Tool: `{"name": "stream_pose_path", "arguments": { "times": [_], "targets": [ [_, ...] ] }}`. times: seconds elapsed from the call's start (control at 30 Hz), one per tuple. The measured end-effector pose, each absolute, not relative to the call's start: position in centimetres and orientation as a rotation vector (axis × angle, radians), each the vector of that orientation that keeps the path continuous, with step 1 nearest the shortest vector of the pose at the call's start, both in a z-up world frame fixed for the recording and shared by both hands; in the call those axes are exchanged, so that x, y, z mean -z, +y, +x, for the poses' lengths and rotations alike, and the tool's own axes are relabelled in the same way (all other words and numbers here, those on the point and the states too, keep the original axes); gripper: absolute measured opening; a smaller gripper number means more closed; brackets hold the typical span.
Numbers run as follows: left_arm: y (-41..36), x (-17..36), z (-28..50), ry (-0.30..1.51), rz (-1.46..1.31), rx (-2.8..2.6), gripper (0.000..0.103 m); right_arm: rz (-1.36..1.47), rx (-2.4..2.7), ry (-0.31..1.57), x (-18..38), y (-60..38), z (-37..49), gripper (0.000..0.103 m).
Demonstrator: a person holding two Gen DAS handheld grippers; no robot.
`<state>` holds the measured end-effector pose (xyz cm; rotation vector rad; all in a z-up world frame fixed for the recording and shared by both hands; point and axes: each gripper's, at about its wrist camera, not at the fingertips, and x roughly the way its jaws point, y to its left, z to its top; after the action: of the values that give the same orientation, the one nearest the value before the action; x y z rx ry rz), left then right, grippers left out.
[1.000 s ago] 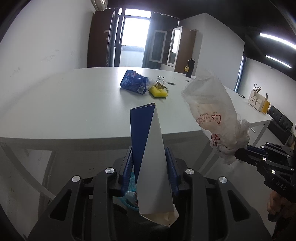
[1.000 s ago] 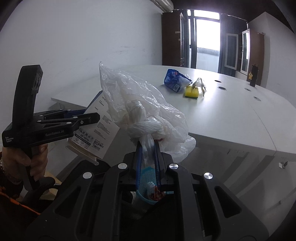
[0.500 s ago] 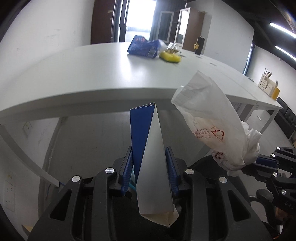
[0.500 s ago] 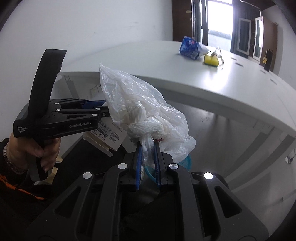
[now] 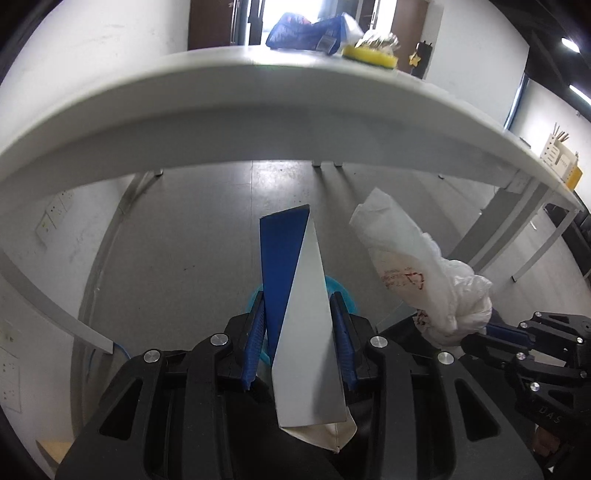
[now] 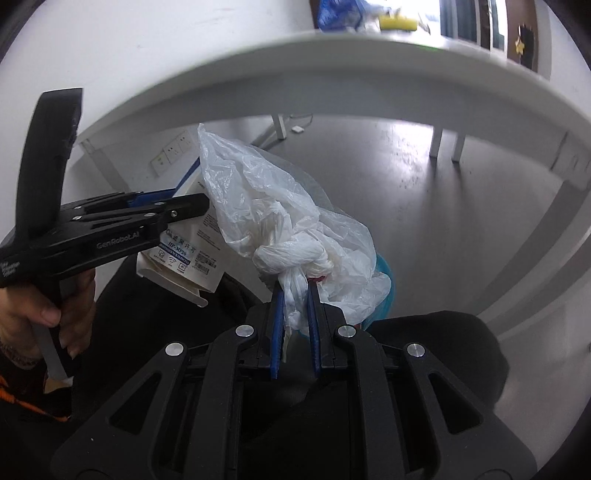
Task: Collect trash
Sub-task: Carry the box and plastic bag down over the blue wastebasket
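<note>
carton: flattened blue-and-white box [image 5: 303, 306] clamped between the blue pads of the left gripper [image 5: 300, 325], held below table height, sticking up and forward past the fingertips
carton, other side: right wrist view shows its printed label face [image 6: 192, 254] (barcodes, small text), which the left wrist view lacks
bag: knotted white plastic bag [image 6: 280, 221] pinched at its tail just under the knot by the right gripper [image 6: 295, 295], jaws nearly together on the thin plastic
bag, other side: left wrist view shows red print on it [image 5: 406, 273], not legible
bin: teal rim [image 5: 343, 291] directly below both grippers, mostly hidden; right wrist view catches only a sliver [image 6: 384, 269] behind the bag
spacing: carton and bag just beside each other, touching or not – cannot tell
left hand: bare hand [image 6: 44, 310] on the left gripper's handle, seen only by the right wrist camera
table: white top [image 5: 258, 99] arcs overhead in both views
leftover trash: blue wrapper [image 5: 303, 35] and yellow sponge-like piece [image 5: 369, 57] lying side by side on top
</note>
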<state>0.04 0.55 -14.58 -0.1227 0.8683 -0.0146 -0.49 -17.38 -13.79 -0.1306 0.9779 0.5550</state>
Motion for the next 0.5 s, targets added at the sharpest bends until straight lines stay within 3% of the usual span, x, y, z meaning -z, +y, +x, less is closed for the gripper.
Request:
{"name": "stream_pose_path", "arguments": {
  "times": [0.5],
  "targets": [
    [2.0, 22.6, 7.2, 0.977, -0.2, -0.076, 0.033, -0.11, -0.477, 1.116, 21.5, -14.8, 7.4, 0.011]
  ]
}}
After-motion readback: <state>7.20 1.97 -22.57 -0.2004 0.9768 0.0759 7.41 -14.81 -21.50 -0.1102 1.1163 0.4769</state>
